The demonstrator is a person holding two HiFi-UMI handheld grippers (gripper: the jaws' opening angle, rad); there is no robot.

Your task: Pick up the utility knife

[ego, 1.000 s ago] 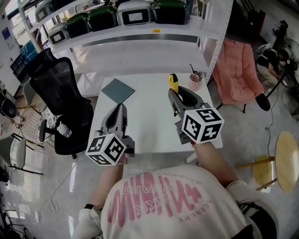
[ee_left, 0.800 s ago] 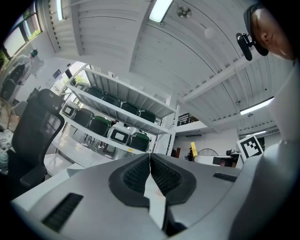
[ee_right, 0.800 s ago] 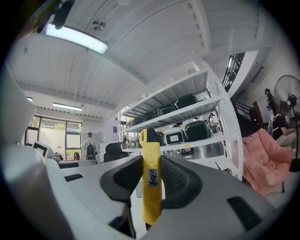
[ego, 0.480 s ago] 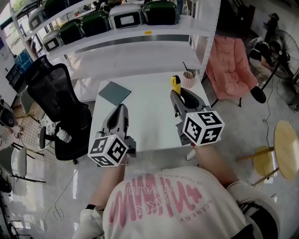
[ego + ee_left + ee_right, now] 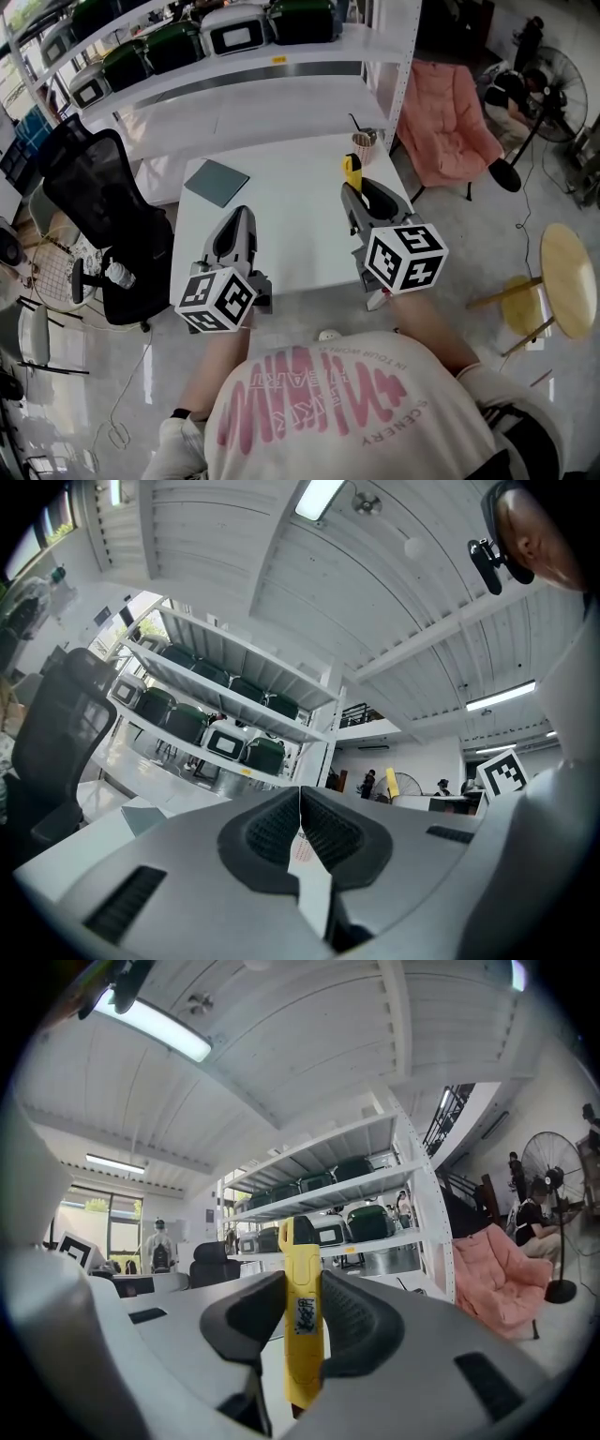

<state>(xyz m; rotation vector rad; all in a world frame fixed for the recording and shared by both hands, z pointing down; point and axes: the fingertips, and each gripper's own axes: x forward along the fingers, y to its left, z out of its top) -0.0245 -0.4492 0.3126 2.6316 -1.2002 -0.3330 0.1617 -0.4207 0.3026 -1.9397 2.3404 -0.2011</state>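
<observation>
The yellow utility knife (image 5: 302,1312) stands upright between the black pads of my right gripper (image 5: 302,1321), which is shut on it; its black tip pokes up above the jaws. In the head view the knife (image 5: 352,171) sticks out past the right gripper (image 5: 359,199), held above the right part of the white table (image 5: 281,234). My left gripper (image 5: 238,230) hovers over the table's front left with its jaws pressed together and nothing between them. In the left gripper view its pads (image 5: 302,829) meet along a thin line.
A grey-green pad (image 5: 217,182) lies at the table's back left corner and a cup (image 5: 364,145) with a straw stands at the back right. A black office chair (image 5: 98,216) is on the left, a pink chair (image 5: 441,127) on the right, and white shelving (image 5: 244,80) with green bins behind.
Both grippers have drifted a little across the view while the table and room slid left and down around them. The right gripper keeps its hold on the knife; the left stays shut.
</observation>
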